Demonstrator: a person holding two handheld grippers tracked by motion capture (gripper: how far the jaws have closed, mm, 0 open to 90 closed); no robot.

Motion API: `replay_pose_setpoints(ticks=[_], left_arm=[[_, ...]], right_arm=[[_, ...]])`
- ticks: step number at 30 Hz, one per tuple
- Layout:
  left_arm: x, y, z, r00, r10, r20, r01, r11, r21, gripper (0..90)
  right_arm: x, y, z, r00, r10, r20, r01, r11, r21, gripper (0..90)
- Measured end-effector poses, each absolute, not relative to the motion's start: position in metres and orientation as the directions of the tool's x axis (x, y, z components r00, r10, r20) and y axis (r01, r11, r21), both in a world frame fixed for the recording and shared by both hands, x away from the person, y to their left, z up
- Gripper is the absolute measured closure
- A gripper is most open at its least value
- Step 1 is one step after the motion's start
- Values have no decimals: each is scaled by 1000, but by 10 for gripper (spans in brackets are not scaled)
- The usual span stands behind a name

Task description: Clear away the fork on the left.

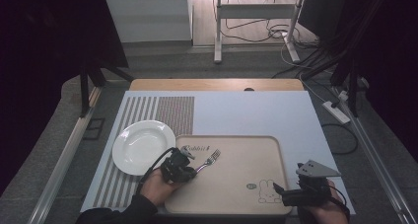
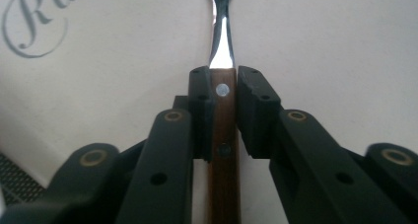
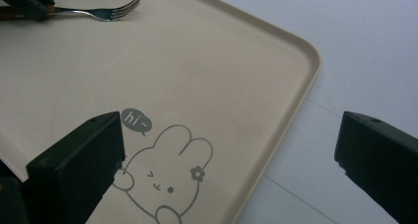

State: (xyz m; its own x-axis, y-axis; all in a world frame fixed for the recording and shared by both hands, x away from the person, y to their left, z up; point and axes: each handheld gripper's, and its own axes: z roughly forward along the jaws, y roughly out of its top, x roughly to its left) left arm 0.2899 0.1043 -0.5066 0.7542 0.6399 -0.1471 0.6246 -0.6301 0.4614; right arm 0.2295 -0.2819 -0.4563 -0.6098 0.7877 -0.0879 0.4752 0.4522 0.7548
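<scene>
I am looking down on a beige tray (image 1: 256,204) lying at the near edge of the table's pale mat (image 1: 256,110), its near right corner printed with a rabbit. My left gripper (image 1: 185,168) is sitting over the tray's left side, near its far left corner, with the fork (image 1: 211,159) reaching out from it toward the far edge, tines up beside the printed lettering. In the left gripper view the fork's wooden handle (image 2: 223,135) is running straight between the 2 black jaws; the left pad is lying against the wood while a thin gap is showing at the right pad, so the claw is reading as released around the handle rather than clenched on it. The fork is resting on the tray floor. My right gripper (image 1: 296,194) is hovering at the tray's near right corner, its jaws spread wide apart with nothing between them. A white plate (image 1: 140,147) is sitting on the striped placemat (image 1: 162,110), just off the tray's left edge.
</scene>
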Motion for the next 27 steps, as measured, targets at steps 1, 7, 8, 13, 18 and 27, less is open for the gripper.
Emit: replay_pose_setpoints(ticks=[1, 7, 8, 13, 18, 27], left_arm=[[290, 104, -503, 755, 639, -146, 619, -622, 480, 674], [302, 94, -491, 787, 597, -157, 581, -629, 517, 891], [304, 90, -492, 792, 588, -164, 578, -634, 515, 891], [311, 75, -505, 806, 570, -162, 566, -660, 493, 892], [316, 74, -513, 798, 578, -170, 581, -663, 473, 891], [325, 93, -512, 753, 641, -148, 626, -629, 461, 892]], right_arm=[[230, -282, -456, -610, 788, -88, 475, 452, 755, 0], [230, -281, -457, -608, 789, -87, 480, 453, 752, 0], [231, -281, -457, -608, 789, -87, 480, 453, 751, 0], [231, -282, -457, -607, 790, -86, 481, 451, 752, 0], [231, -282, -457, -607, 791, -84, 481, 448, 754, 0], [231, -282, -457, -606, 791, -83, 481, 448, 754, 0]])
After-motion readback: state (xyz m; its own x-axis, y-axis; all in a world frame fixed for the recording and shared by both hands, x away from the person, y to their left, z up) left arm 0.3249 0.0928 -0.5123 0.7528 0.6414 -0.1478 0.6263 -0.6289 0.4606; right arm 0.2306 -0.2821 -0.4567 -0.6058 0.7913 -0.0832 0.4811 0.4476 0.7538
